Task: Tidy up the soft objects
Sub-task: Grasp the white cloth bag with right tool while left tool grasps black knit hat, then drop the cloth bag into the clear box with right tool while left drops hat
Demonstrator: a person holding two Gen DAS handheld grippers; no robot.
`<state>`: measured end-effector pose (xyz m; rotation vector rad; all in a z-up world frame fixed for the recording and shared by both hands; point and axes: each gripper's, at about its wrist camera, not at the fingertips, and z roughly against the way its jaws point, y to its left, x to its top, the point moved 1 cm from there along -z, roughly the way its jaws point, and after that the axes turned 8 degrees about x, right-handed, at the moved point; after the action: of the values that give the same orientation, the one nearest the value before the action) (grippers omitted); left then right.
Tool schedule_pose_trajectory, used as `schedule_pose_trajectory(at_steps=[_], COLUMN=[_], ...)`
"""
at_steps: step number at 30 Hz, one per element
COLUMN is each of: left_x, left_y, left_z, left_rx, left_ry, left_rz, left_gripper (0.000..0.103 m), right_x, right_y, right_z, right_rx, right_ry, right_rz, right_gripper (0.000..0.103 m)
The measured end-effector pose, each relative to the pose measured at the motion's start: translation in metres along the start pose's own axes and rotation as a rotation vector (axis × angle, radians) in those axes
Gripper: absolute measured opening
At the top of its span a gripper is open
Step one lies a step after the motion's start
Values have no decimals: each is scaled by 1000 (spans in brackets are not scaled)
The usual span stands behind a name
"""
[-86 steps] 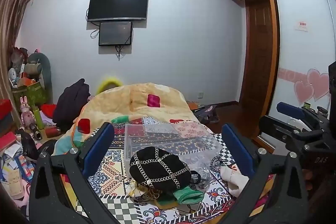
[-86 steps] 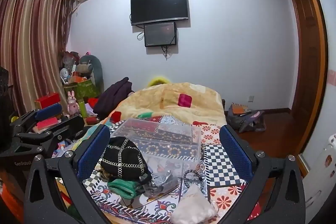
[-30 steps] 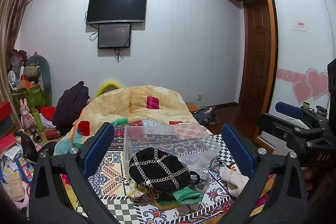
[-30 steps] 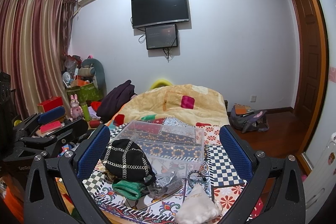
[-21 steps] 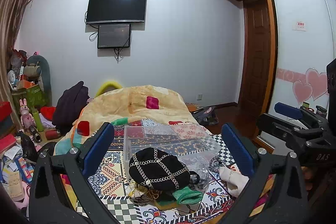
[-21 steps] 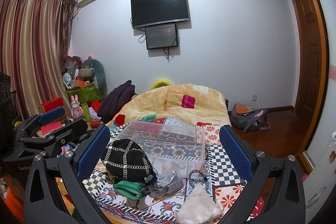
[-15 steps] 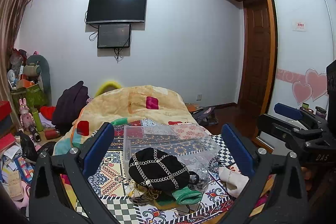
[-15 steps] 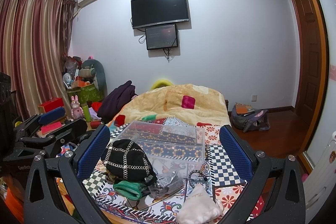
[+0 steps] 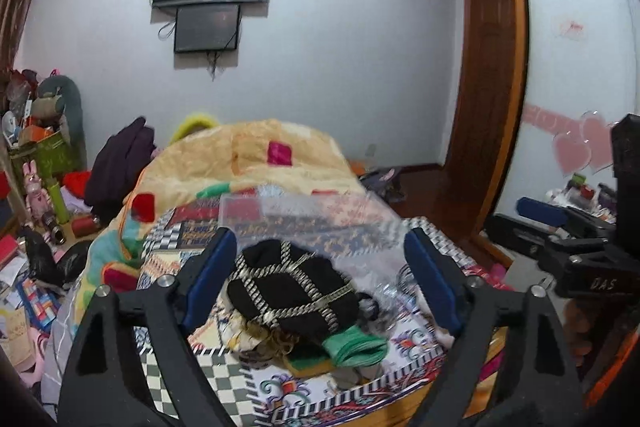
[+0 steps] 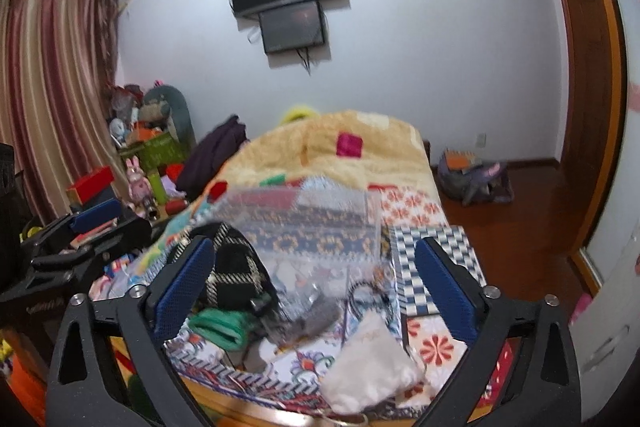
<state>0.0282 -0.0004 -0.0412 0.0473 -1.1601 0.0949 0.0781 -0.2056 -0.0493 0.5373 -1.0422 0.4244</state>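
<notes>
Black hat [image 9: 292,287] with silver chain grid; green cloth [image 9: 356,345] beside it; white fluffy item [image 10: 370,363]; clear box [image 10: 308,223] showing the patchwork bedspread [image 10: 432,255], blue-white checks and red flowers; yellow quilt [image 9: 256,159] with pink and red squares; blue pads [image 9: 208,279] on black gripper; striped maroon curtain [image 10: 52,87]

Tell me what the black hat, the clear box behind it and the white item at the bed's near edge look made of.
Black hat: soft dark fabric, crossed by shiny metallic-looking chain or braid trim.
Clear box: transparent rigid plastic, probably; the patterned bedspread shows through it.
White item: fluffy, matte, plush or fleece-like; too blurred to say more.
</notes>
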Motion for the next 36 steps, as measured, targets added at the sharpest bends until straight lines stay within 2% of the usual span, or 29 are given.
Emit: schedule_pose_trajectory(at_steps=[8, 13, 16, 19, 20, 22, 24, 27, 31, 36], left_x=[-23, -35, -44, -52, -54, -55, -54, -51, -44, -28], left_y=[21, 38, 47, 52, 54, 54, 55, 58, 58, 52], left_z=[-41, -64, -79, -91, -94, -96, -95, -93, -81, -64], left_rx=[43, 84, 67, 32, 17, -2, -13, -23, -30, -39], left_ry=[116, 186, 232, 276, 287, 297, 297, 288, 258, 207], left_rz=[57, 107, 146, 178, 190, 202, 207, 216, 213, 184], left_gripper=[76, 61, 51, 42, 38, 36, 28, 19, 15, 14], right_x=[-31, -52, -63, -73, -76, -79, -80, -74, -65, -38], right_y=[-25, -44, -50, -49, -48, -46, -45, -44, -43, -27], right_z=[-17, -33, -43, -51, -53, -56, -55, -47, -40, -29], right_rx=[-46, -78, -67, -49, -43, -28, -23, -24, -3, 8], right_ry=[159, 272, 345, 407, 424, 445, 443, 410, 353, 273], right_rz=[-47, -88, -114, -115, -114, -115, -111, -105, -119, -98], right_gripper=[78, 67, 59, 44, 36, 26, 17, 12, 10, 10])
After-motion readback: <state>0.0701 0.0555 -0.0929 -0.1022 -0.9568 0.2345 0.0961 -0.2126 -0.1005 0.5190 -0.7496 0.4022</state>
